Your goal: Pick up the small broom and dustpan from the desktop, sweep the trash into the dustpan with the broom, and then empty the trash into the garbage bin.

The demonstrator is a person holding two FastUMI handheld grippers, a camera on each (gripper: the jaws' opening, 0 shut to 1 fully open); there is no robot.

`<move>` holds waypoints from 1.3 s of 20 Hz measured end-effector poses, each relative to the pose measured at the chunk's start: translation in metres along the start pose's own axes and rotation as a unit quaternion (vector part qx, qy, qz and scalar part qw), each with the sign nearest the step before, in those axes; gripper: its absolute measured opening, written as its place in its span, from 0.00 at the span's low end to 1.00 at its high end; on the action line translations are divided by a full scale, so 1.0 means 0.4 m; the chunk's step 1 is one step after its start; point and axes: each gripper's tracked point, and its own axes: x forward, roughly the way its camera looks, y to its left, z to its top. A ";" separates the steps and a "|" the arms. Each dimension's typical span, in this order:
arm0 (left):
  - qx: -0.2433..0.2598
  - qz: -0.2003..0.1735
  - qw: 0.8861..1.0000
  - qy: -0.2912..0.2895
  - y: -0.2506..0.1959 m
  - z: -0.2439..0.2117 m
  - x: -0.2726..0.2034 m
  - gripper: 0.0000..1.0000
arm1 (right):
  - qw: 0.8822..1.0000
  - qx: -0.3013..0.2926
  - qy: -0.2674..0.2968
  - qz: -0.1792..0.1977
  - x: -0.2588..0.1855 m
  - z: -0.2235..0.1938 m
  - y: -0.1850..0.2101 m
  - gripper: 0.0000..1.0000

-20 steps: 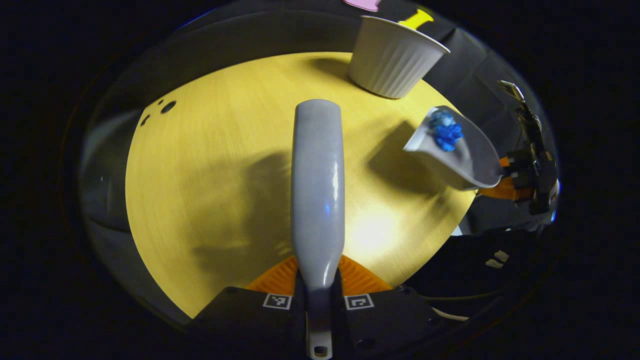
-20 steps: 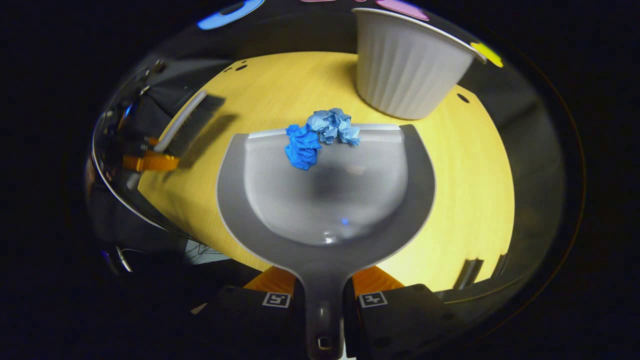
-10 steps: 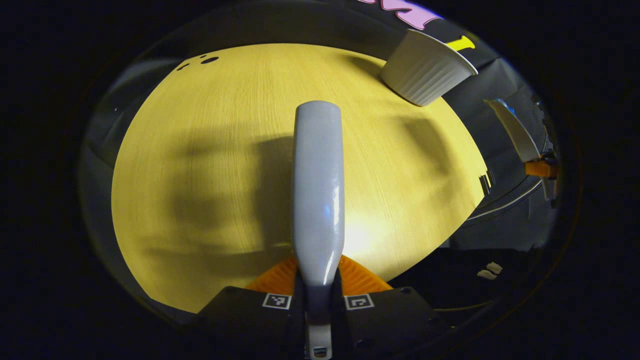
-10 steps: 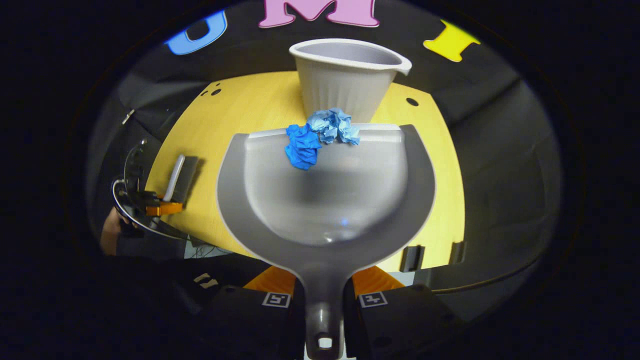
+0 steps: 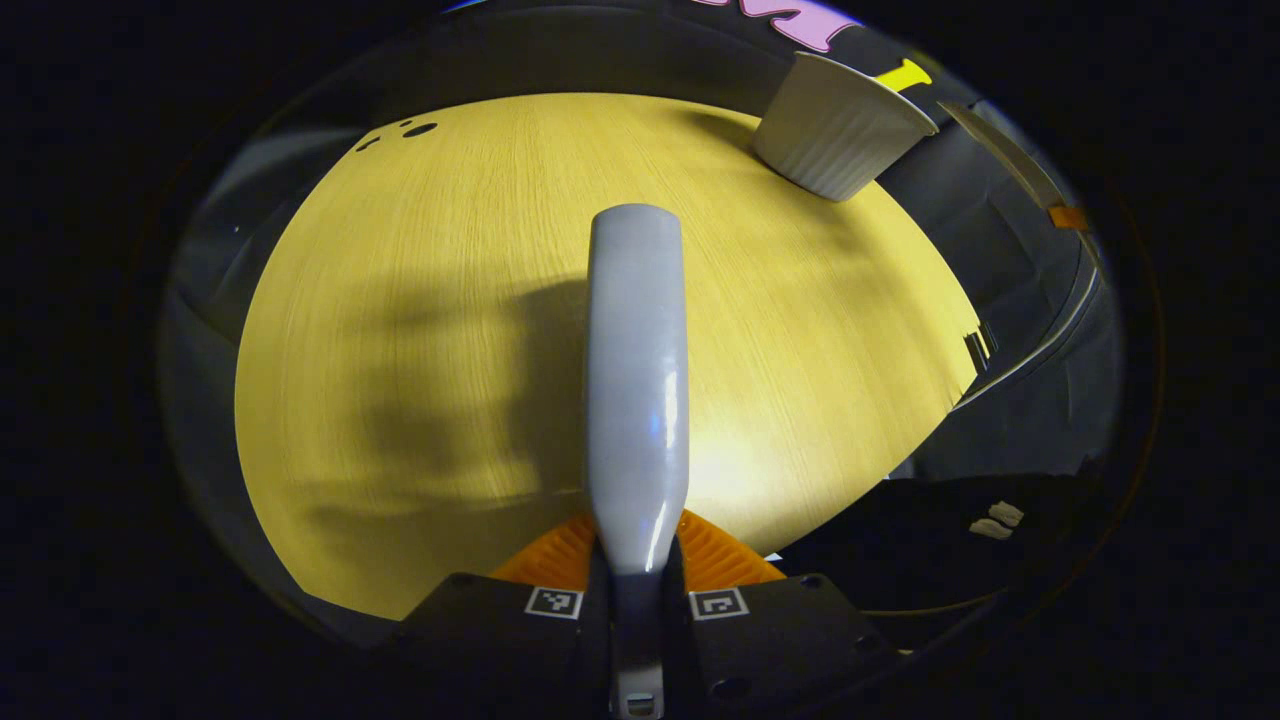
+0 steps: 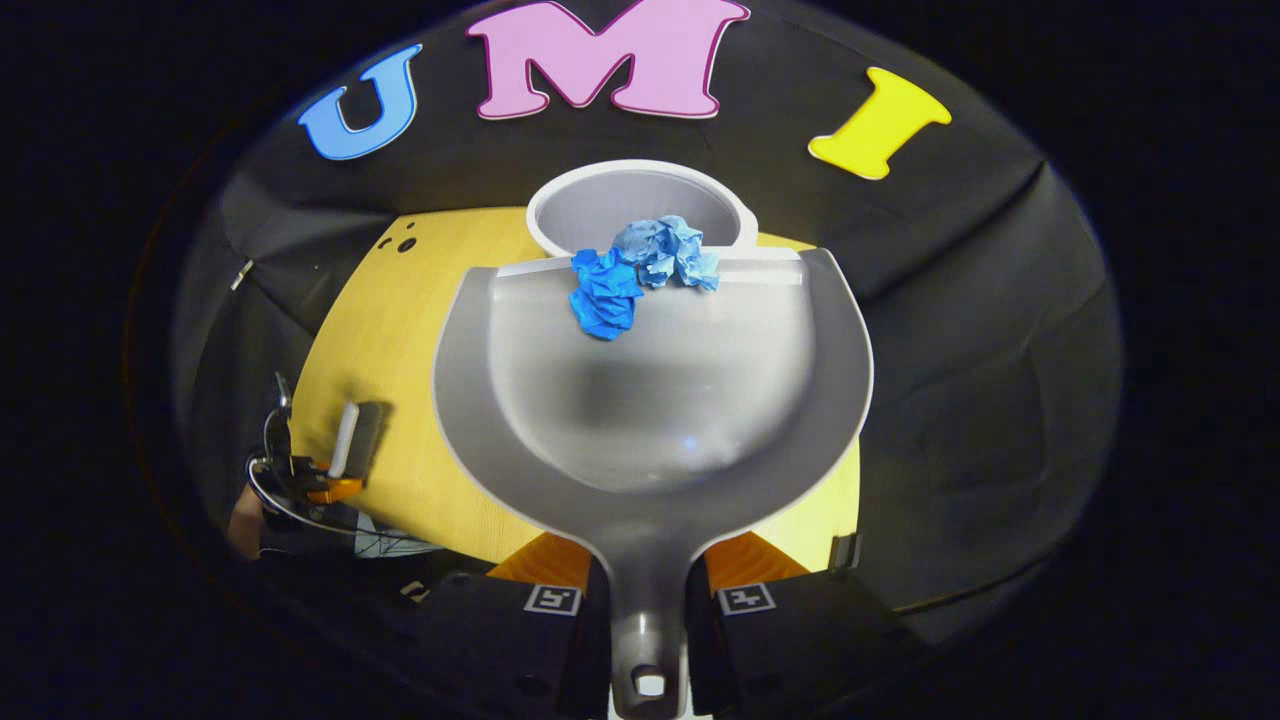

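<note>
Dustpan point(image 6: 650, 400) handle sits clamped in your right tool point(image 6: 648, 600), blue trash point(image 6: 640, 270) at its front lip, directly before the bin point(image 6: 560, 205) mouth at 12 o'clock, apparently slightly over it. Your left tool point(image 5: 636, 590) grips the broom point(image 5: 636, 380), above the worktop point(image 5: 400, 300).

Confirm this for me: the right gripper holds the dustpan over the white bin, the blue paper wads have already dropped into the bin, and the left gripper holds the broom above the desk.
Wrong on one count: the blue paper wads have not dropped. The right gripper view shows them at the front lip of the dustpan, just over the white bin. The right gripper does hold the dustpan there, and the left gripper holds the broom above the desk.
</note>
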 end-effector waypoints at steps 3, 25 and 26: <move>-0.008 -0.004 1.000 -0.006 -0.001 -0.014 -0.006 0.25 | 1.000 -0.020 -0.007 -0.013 0.008 -0.001 -0.024 0.35; -0.058 0.030 0.995 -0.080 -0.023 0.101 -0.078 0.24 | 0.935 -0.227 -0.062 -0.266 0.103 0.101 -0.209 0.34; -0.061 0.025 0.994 -0.082 -0.032 0.110 -0.079 0.24 | 0.928 -0.240 -0.062 -0.278 0.098 0.106 -0.214 0.34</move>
